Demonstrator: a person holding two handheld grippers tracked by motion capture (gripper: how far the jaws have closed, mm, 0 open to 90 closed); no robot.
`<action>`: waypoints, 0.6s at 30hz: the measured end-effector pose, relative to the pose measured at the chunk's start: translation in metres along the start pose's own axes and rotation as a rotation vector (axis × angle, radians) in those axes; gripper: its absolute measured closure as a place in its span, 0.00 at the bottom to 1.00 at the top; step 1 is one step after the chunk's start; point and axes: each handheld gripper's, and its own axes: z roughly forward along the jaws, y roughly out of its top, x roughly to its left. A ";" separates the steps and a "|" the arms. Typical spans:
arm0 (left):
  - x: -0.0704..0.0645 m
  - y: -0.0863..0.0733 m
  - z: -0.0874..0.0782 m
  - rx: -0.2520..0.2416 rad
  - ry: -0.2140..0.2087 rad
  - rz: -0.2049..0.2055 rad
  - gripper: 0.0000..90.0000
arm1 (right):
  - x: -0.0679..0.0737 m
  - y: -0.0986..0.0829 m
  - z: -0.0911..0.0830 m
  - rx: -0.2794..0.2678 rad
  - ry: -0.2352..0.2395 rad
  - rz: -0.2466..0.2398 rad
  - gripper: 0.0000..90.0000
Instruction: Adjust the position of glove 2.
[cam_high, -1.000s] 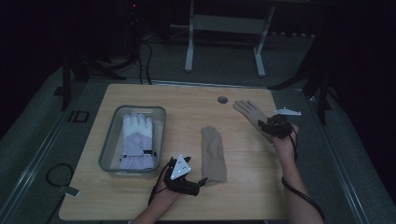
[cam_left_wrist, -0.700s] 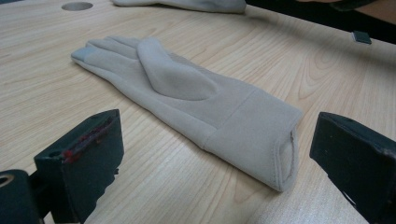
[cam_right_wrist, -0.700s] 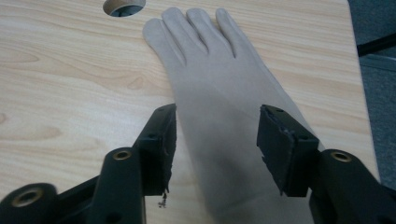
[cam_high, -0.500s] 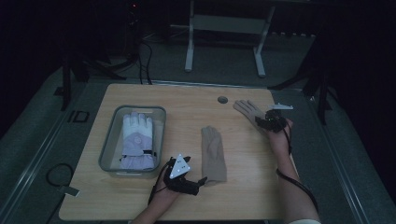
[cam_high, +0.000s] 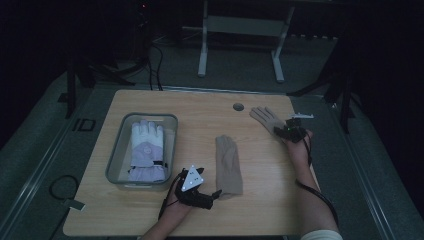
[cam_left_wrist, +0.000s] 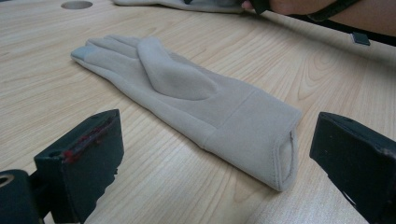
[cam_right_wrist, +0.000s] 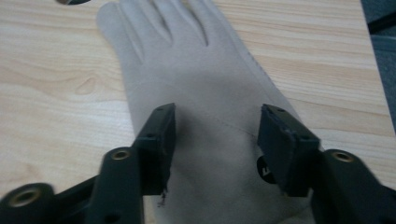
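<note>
A beige glove (cam_high: 228, 165) lies flat at the table's middle, fingers pointing away from me. My left gripper (cam_high: 216, 193) rests open at its cuff end; in the left gripper view the cuff (cam_left_wrist: 261, 140) lies just ahead between the wide-apart jaws of that gripper (cam_left_wrist: 217, 163). A second beige glove (cam_high: 264, 118) lies at the far right, its fingers spread toward the back. My right gripper (cam_high: 282, 131) stands open over its cuff end. In the right gripper view this glove (cam_right_wrist: 196, 70) runs under the gripper (cam_right_wrist: 217, 140), whose jaws straddle it without closing.
A clear grey tray (cam_high: 116, 160) at the left holds a white and lavender padded glove (cam_high: 145, 150). A round hole (cam_high: 238, 106) sits in the wooden table (cam_high: 200, 120) near the back edge. A metal stand (cam_high: 240, 30) is on the floor beyond.
My right gripper has shifted slightly left, staying over the far glove's cuff. The left gripper and the middle glove have not moved.
</note>
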 end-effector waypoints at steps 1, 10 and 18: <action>0.000 0.000 0.000 0.000 0.000 0.001 0.03 | 0.000 0.000 -0.001 0.005 0.011 0.005 0.62; -0.001 0.000 0.000 0.003 0.007 0.008 0.03 | 0.018 0.003 -0.022 -0.003 -0.057 0.029 0.96; -0.001 0.000 0.000 0.005 0.013 0.009 0.03 | 0.034 -0.004 -0.061 -0.040 -0.038 0.014 0.97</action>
